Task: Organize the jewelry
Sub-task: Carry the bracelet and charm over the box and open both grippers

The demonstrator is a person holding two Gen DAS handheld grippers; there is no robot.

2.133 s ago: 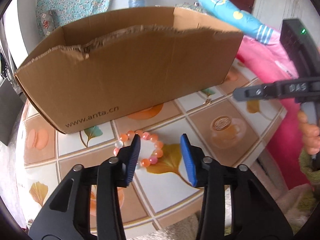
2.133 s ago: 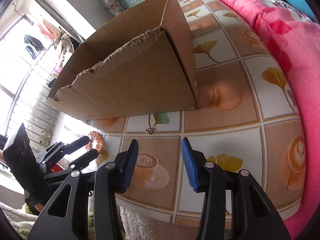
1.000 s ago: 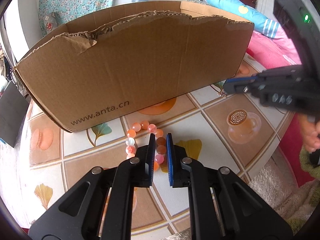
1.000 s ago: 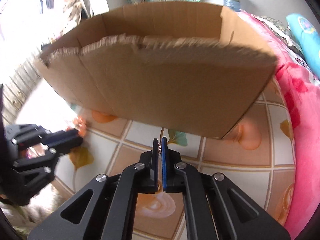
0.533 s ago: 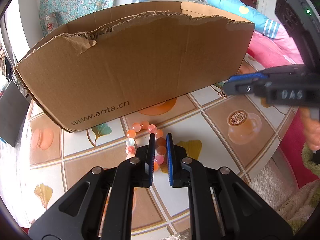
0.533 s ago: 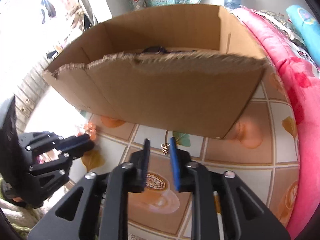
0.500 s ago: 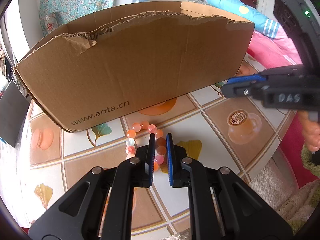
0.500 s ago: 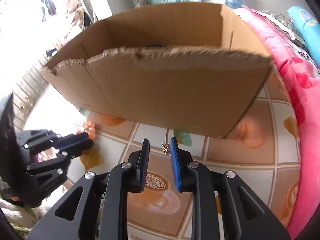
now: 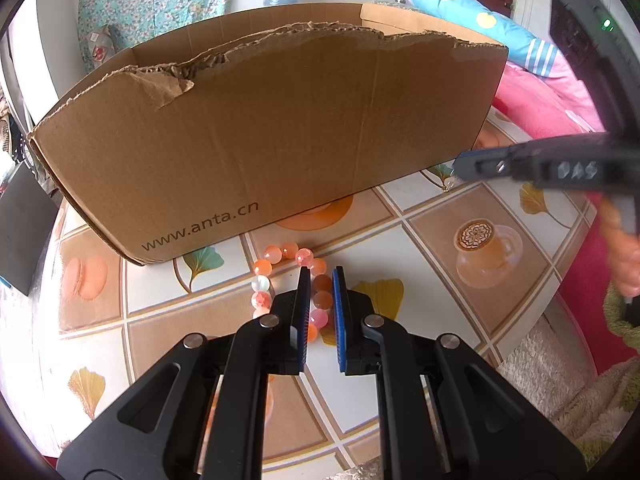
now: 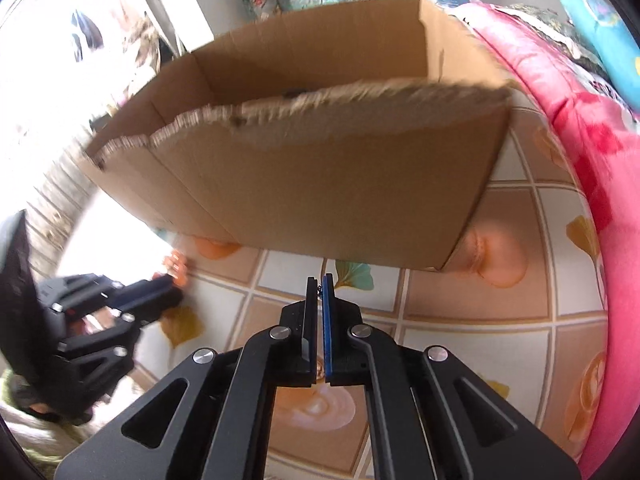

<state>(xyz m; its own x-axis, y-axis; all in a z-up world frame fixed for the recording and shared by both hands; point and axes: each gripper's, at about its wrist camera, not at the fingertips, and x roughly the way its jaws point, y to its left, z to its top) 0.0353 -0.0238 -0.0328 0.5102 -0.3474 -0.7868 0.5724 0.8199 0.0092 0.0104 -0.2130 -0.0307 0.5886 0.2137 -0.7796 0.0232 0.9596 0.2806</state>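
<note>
**Both grippers clamped on jewelry beside the torn box**

Since half a second earlier, the right gripper's jaws had just been closing from a narrow gap, with a small gold pendant between them, while the left gripper had kept its grip unchanged.

Left wrist view: one left gripper (image 9: pixel 321 276), its two ribbed blue pads nearly together, pinched the near side of one bead bracelet (image 9: pixel 280 276). About ten round, glossy beads showed, orange, pink and milky white, lying on the bench (image 9: pixel 420 256), just in front of one cardboard box (image 9: pixel 272 136). The box was brown corrugated card with a ragged, torn top edge and printed lettering low on its front wall. The bench wore a smooth cloth printed with tiles, leaves and coffee cups. The right gripper (image 9: pixel 460 168) reached in from the right, with a pendant (image 9: pixel 449 185) at its tip.

Right wrist view: one right gripper (image 10: pixel 320 280), pads pressed together, pinched a thin chain link of the pendant (image 10: pixel 320 289) near the box (image 10: pixel 320 184). The left gripper (image 10: pixel 168 288) sat at the left, blurred, by the beads.
</note>
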